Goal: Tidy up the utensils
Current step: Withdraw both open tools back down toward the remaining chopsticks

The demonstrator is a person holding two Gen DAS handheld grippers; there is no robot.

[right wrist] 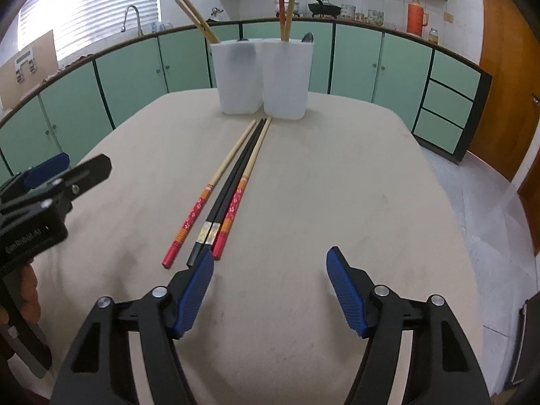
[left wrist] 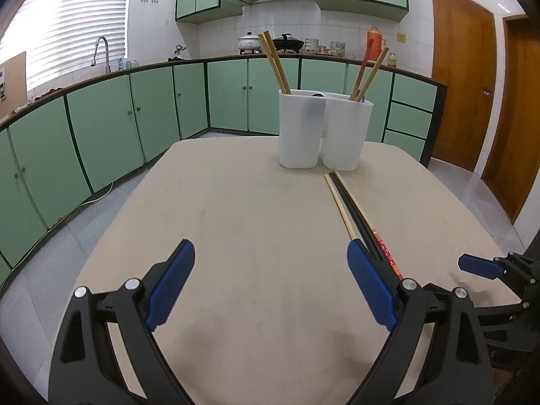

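Several chopsticks lie side by side on the beige table: two bamboo ones with red patterned ends and a black pair between them. They also show in the left wrist view. Behind them stands a white two-compartment holder, also in the left wrist view, with upright chopsticks and a spoon inside. My right gripper is open just right of the chopsticks' near ends. My left gripper is open and empty, left of the chopsticks.
Green cabinets and a counter with a sink, pots and a thermos ring the table. A wooden door is at the right. The left gripper shows at the left edge of the right wrist view.
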